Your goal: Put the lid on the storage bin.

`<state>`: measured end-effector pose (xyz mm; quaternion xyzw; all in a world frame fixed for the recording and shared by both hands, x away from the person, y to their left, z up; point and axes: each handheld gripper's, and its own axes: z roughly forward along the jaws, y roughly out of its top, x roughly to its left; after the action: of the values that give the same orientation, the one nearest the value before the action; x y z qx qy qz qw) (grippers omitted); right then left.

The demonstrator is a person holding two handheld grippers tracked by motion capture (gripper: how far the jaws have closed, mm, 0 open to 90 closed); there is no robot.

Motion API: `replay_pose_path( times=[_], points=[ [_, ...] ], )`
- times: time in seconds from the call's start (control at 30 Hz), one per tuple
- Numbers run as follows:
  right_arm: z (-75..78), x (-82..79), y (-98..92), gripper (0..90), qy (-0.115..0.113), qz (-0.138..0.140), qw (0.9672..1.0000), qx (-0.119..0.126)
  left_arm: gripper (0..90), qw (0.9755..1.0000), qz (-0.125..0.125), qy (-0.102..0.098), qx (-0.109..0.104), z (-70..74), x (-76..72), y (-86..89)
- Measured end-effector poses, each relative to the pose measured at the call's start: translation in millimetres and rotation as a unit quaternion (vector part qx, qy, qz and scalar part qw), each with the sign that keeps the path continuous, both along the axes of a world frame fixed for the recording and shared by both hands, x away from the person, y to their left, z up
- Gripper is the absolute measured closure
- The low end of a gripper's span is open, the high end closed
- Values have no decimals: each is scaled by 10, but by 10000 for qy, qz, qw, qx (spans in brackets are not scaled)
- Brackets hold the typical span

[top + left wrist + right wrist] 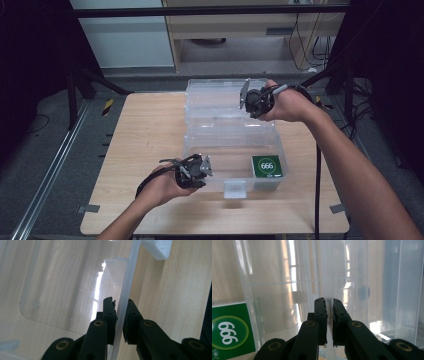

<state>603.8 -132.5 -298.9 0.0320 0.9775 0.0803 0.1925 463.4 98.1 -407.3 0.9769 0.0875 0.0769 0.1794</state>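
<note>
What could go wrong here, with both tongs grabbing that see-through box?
The left tongs pinch only the thin front wall of the clear box; that slick plastic could slip free. The right tongs seem closed on an inner divider, so uneven pulling from the two ends might twist or tip the box. The green card lying inside might then slide about.

Light wood table (pixel 145 145); clear plastic box (pixel 220 131) open on it, lid back.
</note>
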Motion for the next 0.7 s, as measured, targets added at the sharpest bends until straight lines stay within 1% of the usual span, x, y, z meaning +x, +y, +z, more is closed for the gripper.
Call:
replay_pose_path(
  times=[0.17,0.2,0.27,0.37,0.53,0.57,0.6,0.63,0.67,0.7],
  points=[
    [22,-40,9,867,14,9,10000,2,814,9999,87,11,-80,-4,3,13],
    [41,-67,18,874,33,40,10000,48,812,9999,105,22,-108,-7,4,15],
    [53,-84,23,875,51,46,10000,46,812,9998,132,29,-126,-8,6,17],
    [79,-153,34,879,60,90,9999,33,810,9998,156,57,-137,-10,8,17],
    [111,-303,44,880,-30,199,9998,-9,805,9996,242,91,-147,-11,10,13],
    [111,-324,43,880,-41,220,9997,6,805,9993,290,93,-215,-19,5,10],
    [112,-354,40,881,-57,242,9997,26,804,9993,301,90,-217,-20,4,11],
    [114,-385,36,880,-69,261,9996,45,804,9982,512,183,-262,-28,-30,10],
    [116,-421,30,880,-86,273,9996,72,804,9993,295,83,-205,-19,5,12],
    [115,-448,25,880,-89,297,9995,87,803,9994,285,82,-204,-19,6,13]
  ],
)
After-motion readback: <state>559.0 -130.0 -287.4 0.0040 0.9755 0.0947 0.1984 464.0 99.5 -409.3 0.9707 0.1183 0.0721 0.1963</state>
